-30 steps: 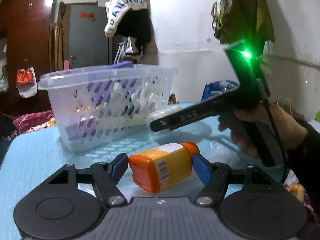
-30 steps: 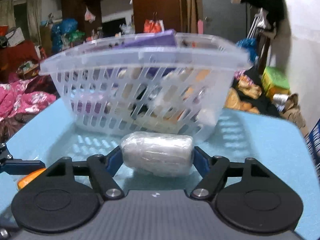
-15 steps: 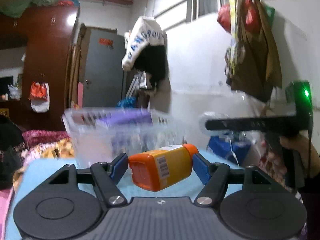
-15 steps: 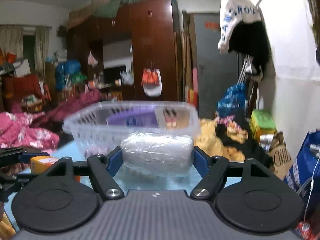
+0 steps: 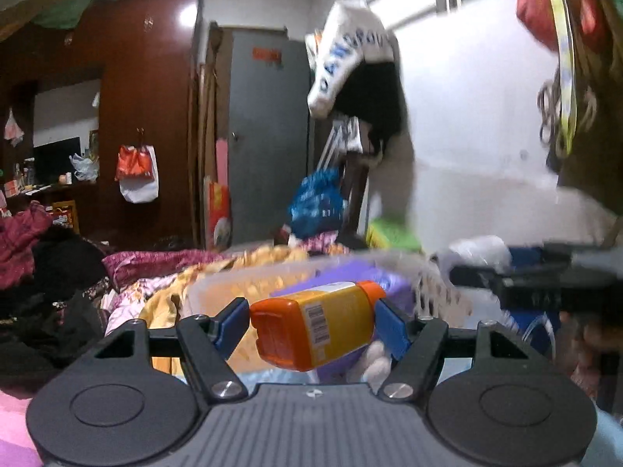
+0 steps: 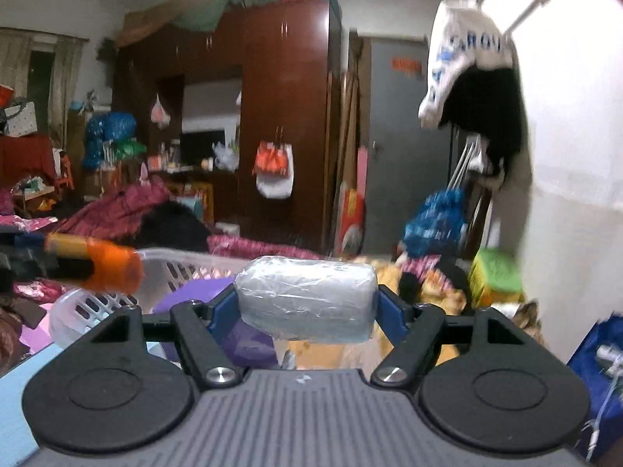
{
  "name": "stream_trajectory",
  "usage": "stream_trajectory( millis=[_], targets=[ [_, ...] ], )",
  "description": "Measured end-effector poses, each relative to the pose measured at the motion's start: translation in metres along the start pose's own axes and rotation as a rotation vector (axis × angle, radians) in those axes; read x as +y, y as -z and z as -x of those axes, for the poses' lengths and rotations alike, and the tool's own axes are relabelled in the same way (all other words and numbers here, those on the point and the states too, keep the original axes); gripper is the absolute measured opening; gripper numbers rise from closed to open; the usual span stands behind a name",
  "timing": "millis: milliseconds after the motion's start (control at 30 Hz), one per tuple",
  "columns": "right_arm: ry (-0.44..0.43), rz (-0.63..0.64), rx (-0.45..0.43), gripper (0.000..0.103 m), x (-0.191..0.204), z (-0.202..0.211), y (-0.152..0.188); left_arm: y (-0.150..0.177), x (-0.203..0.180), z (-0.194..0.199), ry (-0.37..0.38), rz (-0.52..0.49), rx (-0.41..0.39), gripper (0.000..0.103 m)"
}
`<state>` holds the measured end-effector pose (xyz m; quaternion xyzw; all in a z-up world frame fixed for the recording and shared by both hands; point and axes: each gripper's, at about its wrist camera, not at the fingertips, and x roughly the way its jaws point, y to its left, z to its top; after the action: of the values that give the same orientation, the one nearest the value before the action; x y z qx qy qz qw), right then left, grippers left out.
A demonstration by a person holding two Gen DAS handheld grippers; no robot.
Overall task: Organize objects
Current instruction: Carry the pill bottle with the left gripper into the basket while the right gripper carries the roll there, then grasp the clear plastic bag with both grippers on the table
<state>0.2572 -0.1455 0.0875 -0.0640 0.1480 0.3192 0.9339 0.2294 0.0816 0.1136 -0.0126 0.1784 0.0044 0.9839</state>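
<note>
Both hands are up in the air, each one carrying something. The left gripper (image 5: 311, 329) is clamping the orange-and-yellow bottle (image 5: 317, 327) end to end, blue pads (image 5: 233, 323) pressing base and cap, so the bottle's long axis is lying crosswise, left to right, tilting up a little toward the cap on the right. The right gripper (image 6: 307, 305) is holding a clear-wrapped roll (image 6: 307, 297) the same way, lengthwise between its fingers, sitting level.

Now the thing to watch: the white slotted basket (image 6: 97, 303) is sitting just beyond and below both loads. In the left wrist view its blurred rim (image 5: 296, 268) is running right behind the bottle, with something purple (image 5: 350, 272) already lying inside. In the right wrist view the basket is lying ahead and off to the left, and the bottle's orange cap (image 6: 113, 268) is hanging over its near-left rim.

So I'd say the left hand is the nearer one for a drop; the right needs to travel left and farther forward. With both items held crosswise, they should be going in flat, clear of the rim.
</note>
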Motion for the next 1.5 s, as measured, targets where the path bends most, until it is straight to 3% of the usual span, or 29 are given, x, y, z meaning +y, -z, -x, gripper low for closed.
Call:
stream_trajectory(
  millis=[300, 433, 467, 500, 533, 567, 633, 733, 833, 900, 1100, 1167, 1300, 1367, 1500],
  targets=[
    [-0.044, -0.020, 0.085, 0.075, -0.001, -0.017, 0.012, 0.009, 0.017, -0.016, 0.018, 0.003, 0.057, 0.074],
    [-0.048, -0.008, 0.086, 0.078, -0.003, -0.013, 0.015, 0.018, 0.025, -0.012, 0.058, 0.001, 0.040, 0.074],
    [-0.047, -0.008, 0.082, 0.082, -0.004, -0.012, 0.015, 0.020, 0.024, -0.009, 0.062, 0.001, 0.018, 0.077],
    [-0.038, -0.011, 0.055, 0.086, -0.004, -0.007, 0.014, 0.022, 0.024, -0.006, 0.057, -0.003, -0.008, 0.087],
    [-0.030, -0.018, 0.013, 0.098, -0.005, 0.002, 0.014, 0.022, 0.023, -0.003, 0.042, -0.001, -0.030, 0.091],
    [-0.020, -0.030, -0.026, 0.103, -0.006, 0.010, 0.014, 0.024, 0.022, 0.002, 0.027, 0.003, -0.057, 0.096],
    [-0.033, -0.060, -0.057, 0.103, -0.011, 0.025, 0.015, 0.028, 0.021, 0.016, 0.029, 0.003, -0.102, 0.103],
    [-0.027, -0.110, -0.050, 0.103, -0.018, 0.048, 0.026, 0.042, 0.016, 0.040, 0.026, 0.010, -0.133, 0.103],
    [-0.041, -0.157, -0.034, 0.103, -0.025, 0.077, 0.057, 0.069, 0.012, 0.063, 0.040, 0.015, -0.135, 0.103],
    [-0.074, -0.175, -0.036, 0.103, -0.028, 0.098, 0.091, 0.090, 0.007, 0.074, 0.031, 0.005, -0.096, 0.103],
    [-0.147, -0.289, 0.109, 0.103, -0.026, 0.124, 0.170, 0.145, 0.010, 0.092, -0.028, 0.077, 0.026, 0.103],
    [-0.186, -0.276, 0.120, 0.103, -0.019, 0.123, 0.173, 0.156, 0.014, 0.094, -0.015, 0.094, 0.050, 0.103],
    [-0.175, -0.223, 0.094, 0.102, 0.000, 0.121, 0.172, 0.164, 0.018, 0.085, 0.027, 0.131, 0.121, 0.100],
    [-0.204, -0.235, 0.108, 0.093, 0.003, 0.115, 0.174, 0.168, 0.016, 0.080, 0.034, 0.122, 0.144, 0.100],
    [-0.207, -0.209, 0.103, 0.084, 0.010, 0.114, 0.180, 0.171, 0.002, 0.077, 0.004, 0.074, 0.155, 0.100]
  ],
)
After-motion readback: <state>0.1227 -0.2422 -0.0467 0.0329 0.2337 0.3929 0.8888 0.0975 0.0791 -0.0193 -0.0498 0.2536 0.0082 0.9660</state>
